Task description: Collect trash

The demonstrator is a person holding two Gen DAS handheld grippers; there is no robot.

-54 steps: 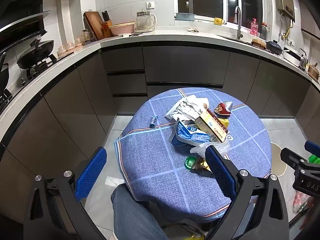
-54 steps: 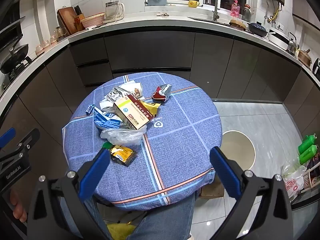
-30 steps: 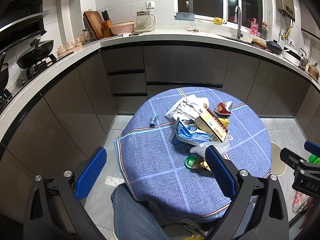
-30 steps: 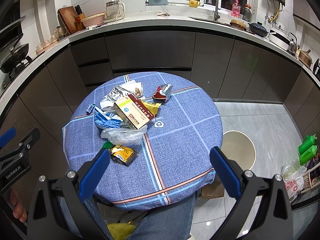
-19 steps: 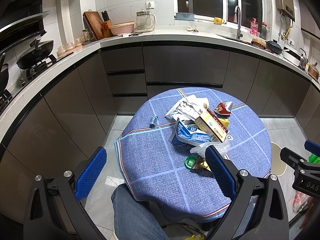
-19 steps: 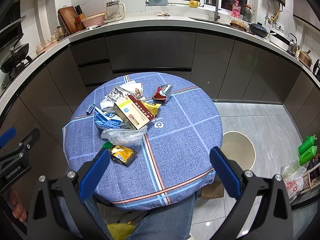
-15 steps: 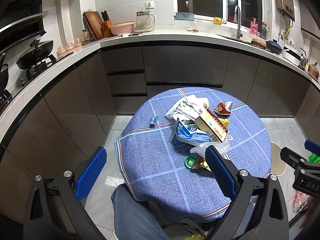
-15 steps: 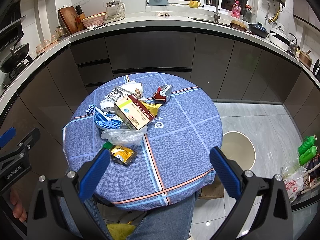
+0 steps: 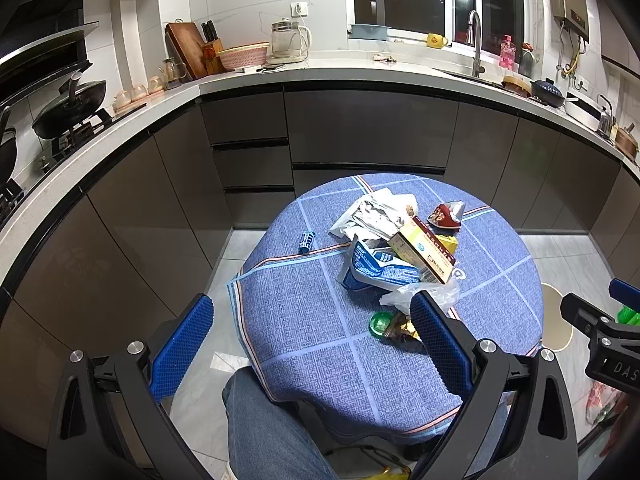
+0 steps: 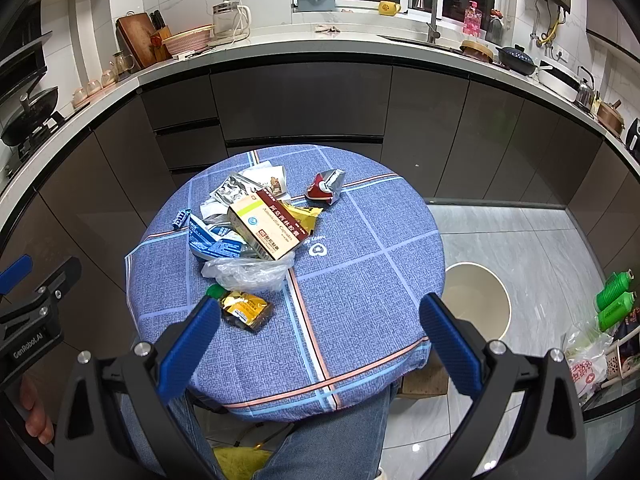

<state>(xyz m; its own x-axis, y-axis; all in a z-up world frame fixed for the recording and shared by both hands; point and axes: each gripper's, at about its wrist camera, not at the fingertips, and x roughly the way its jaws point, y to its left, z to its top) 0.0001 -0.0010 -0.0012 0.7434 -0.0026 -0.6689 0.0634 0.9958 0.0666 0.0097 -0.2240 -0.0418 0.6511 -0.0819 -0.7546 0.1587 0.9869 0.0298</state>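
Nothing was seen to have changed across the last two seconds: both grippers were held in the same places above the near edge of the round table draped in a blue checked cloth, and no item of litter had shifted. By that showing, collection was judged not yet begun.

The left gripper and the right gripper were both held with jaws wide apart and empty.

The trash lay heaped on the left half of the table: a yellow and dark red cardboard box, a blue and white pouch, a crumpled clear plastic bag, a gold foil wrapper nearest, and a red and silver packet apart on the far side. A round beige bin stood open on the floor to the right of the table.
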